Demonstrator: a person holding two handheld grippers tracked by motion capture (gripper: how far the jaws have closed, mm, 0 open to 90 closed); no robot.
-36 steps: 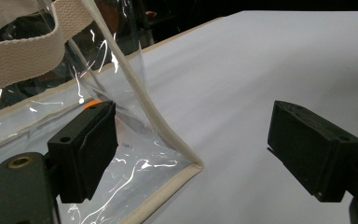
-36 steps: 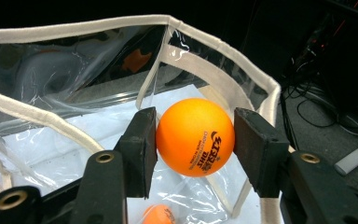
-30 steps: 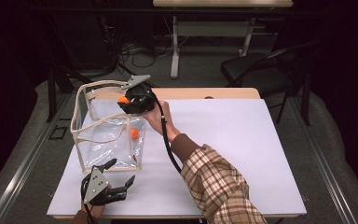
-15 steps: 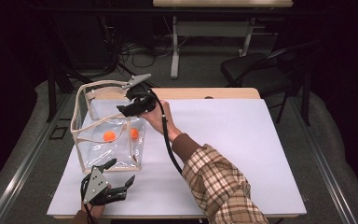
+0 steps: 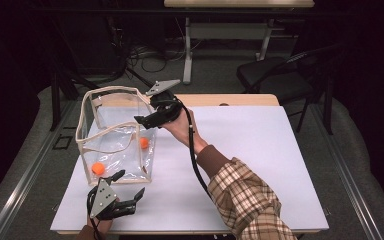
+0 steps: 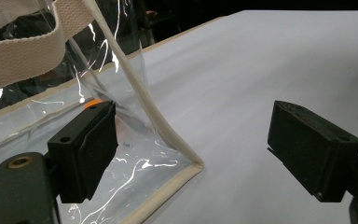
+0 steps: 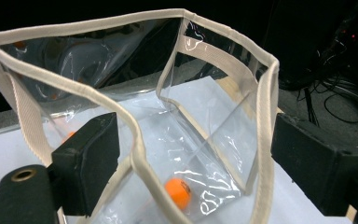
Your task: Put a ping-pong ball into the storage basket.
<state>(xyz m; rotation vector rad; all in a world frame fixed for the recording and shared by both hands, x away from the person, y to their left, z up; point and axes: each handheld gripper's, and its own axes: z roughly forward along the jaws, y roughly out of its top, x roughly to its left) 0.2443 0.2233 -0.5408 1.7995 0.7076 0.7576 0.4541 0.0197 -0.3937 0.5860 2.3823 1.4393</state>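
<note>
A clear plastic bag (image 5: 111,135) with beige trim stands open on the left of the white table (image 5: 260,150). Two orange balls lie inside it, one at the near left (image 5: 98,168) and one at the right (image 5: 143,142). My right gripper (image 5: 147,116) hovers open over the bag's right rim with nothing in it. From there I look down into the bag (image 7: 223,116) at a ball (image 7: 177,192) on its floor. My left gripper (image 5: 127,185) rests open near the table's front edge, its jaws on either side of the bag's lower corner (image 6: 186,163).
A black chair (image 5: 280,75) stands behind the table at the right. Cables (image 5: 145,55) lie on the floor beyond, under a second table (image 5: 240,4). The right half of the white table is bare. A plaid sleeve (image 5: 245,195) crosses the front middle.
The right gripper let go of an orange ball. It dropped into the bag and rolled to the near left corner. The left gripper has stayed put.
</note>
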